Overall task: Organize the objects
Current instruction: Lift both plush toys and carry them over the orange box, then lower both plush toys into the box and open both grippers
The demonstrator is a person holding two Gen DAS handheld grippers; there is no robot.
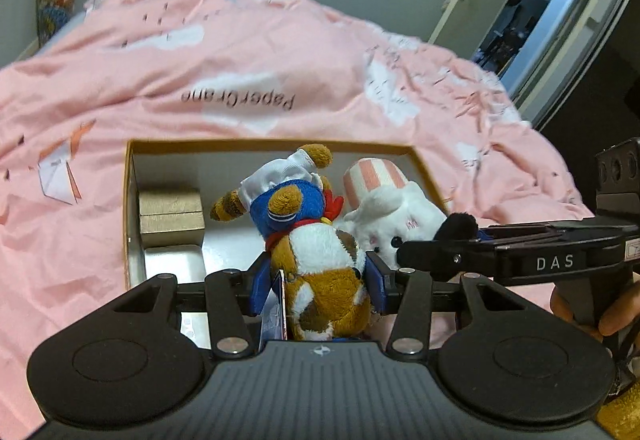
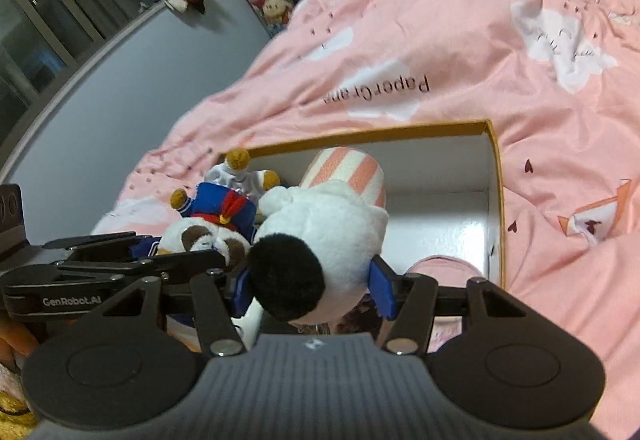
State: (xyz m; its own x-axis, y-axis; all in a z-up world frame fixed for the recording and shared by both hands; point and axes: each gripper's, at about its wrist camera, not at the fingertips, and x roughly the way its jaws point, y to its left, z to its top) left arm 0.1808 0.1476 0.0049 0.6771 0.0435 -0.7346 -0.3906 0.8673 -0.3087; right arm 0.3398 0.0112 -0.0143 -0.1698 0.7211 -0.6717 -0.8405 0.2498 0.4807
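Fuzzy plush toys (image 1: 320,260) sit in a cardboard box (image 1: 132,176) with a glossy white interior. Wrinkled pink cotton duvet (image 1: 240,48) beneath; matt black plastic claws.

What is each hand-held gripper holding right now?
Left hand-held gripper: closed on the brown sailor plush.
Right hand-held gripper: closed on the white plush.

Bed (image 1: 280,52), pink quilt; open cardboard box (image 1: 132,160) on it.
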